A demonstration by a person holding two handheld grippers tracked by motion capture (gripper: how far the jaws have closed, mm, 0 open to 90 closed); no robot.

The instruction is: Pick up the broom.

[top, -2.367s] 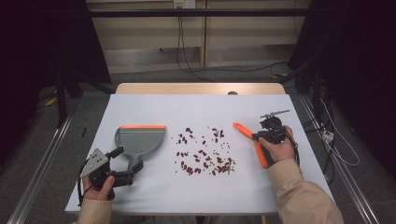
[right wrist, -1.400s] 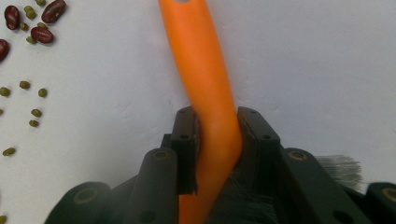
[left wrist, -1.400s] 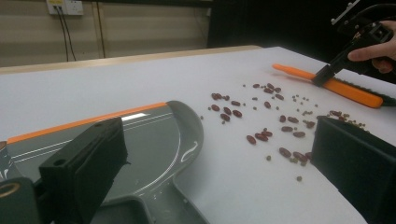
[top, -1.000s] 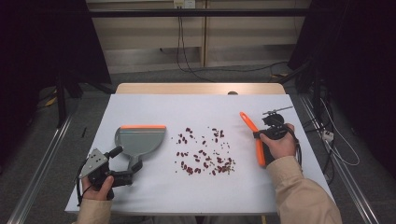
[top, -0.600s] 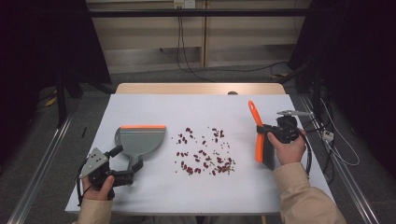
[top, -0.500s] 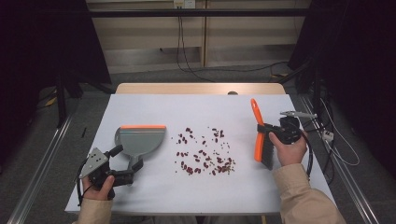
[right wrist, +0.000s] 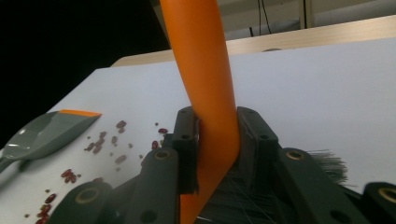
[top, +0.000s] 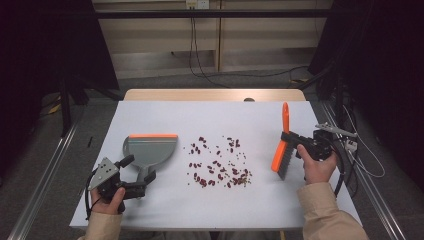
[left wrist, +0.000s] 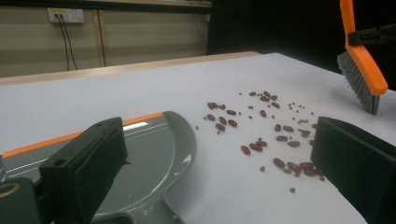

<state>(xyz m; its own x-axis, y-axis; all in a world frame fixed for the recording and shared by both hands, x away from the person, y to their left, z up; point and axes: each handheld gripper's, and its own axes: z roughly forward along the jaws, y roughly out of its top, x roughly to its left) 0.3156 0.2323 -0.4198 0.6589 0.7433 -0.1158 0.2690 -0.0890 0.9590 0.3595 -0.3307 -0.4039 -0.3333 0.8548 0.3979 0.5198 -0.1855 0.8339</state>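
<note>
My right tool (top: 295, 141) is clamped on the orange handle of the brush (top: 281, 152) — in the right gripper view its two black jaws press the handle from both sides. The brush hangs with its grey bristles turned down, just off the worktop (top: 165, 112), by my reading.

My left tool (top: 136, 175) sits at the near end of the grey dustpan (top: 150, 150), jaws spread to either side of the pan's handle. They look open, not pressing on it. The pan lies flat, its orange lip pointing away from me.

Between my two tools lie the beans (top: 217, 165), red and scattered, near the pan and a little farther from the brush. None has gone into the pan — it shows bare in the left gripper view.

So I judge the work barely begun: brush in hand, pan not yet gripped. Sweeping the beans together and into the pan remains.
</note>
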